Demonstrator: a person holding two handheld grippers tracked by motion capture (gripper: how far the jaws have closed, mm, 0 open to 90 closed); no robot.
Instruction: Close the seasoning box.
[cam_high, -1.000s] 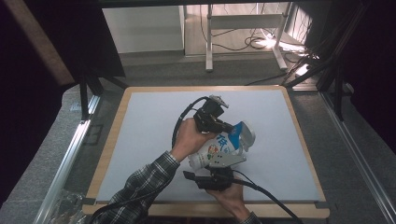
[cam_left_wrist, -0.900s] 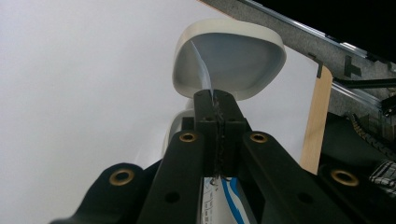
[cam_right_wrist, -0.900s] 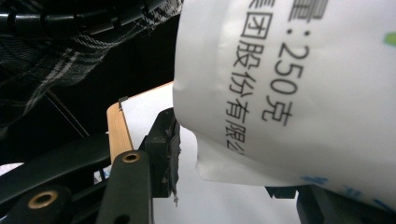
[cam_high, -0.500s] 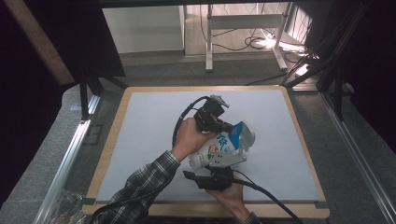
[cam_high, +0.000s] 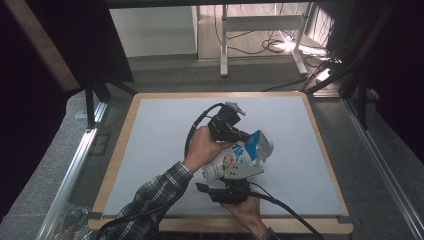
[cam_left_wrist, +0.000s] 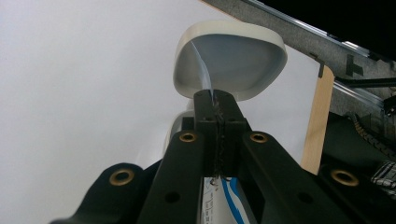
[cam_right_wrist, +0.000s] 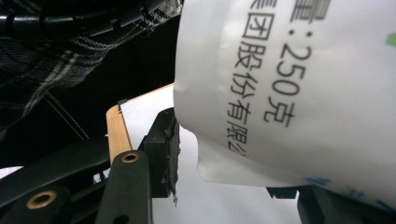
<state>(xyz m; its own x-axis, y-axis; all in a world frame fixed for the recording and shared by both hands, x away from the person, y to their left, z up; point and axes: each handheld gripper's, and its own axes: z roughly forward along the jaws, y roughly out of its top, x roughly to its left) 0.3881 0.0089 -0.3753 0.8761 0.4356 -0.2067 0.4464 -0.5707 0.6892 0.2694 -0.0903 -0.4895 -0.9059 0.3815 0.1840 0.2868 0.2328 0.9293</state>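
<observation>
- Nothing has shifted since the earlier high-view frames: both hands, both claws and the pouch sit where they were.
- Left claw (cam_high: 239, 134): comes in from the upper left over the pouch. In the left gripper view its jaws are pressed together on a thin edge of film at the pouch's mouth (cam_left_wrist: 212, 95).
- White soft plastic pouch with blue and green print and black lettering (cam_high: 240, 157): held up between the two claws above the middle of the pale grey worktop with its light wooden rim (cam_high: 150, 150), lying tilted, mouth towards the far right. In the left gripper view the mouth gapes into a rounded oval with a pale grey inside. The film looks thin and creased near the lower end (cam_right_wrist: 289, 93).
- Right claw (cam_high: 235, 175): below the pouch, jaws partway apart with the pouch's lower end between them. One black pad (cam_right_wrist: 163, 149) stands beside the film; I cannot tell whether it presses.
- Risk, as I judge it: the left grip has only a sliver of film, so a pull could slip it free or tear it. If the right claw is loose, the pouch could sag and drop.
</observation>
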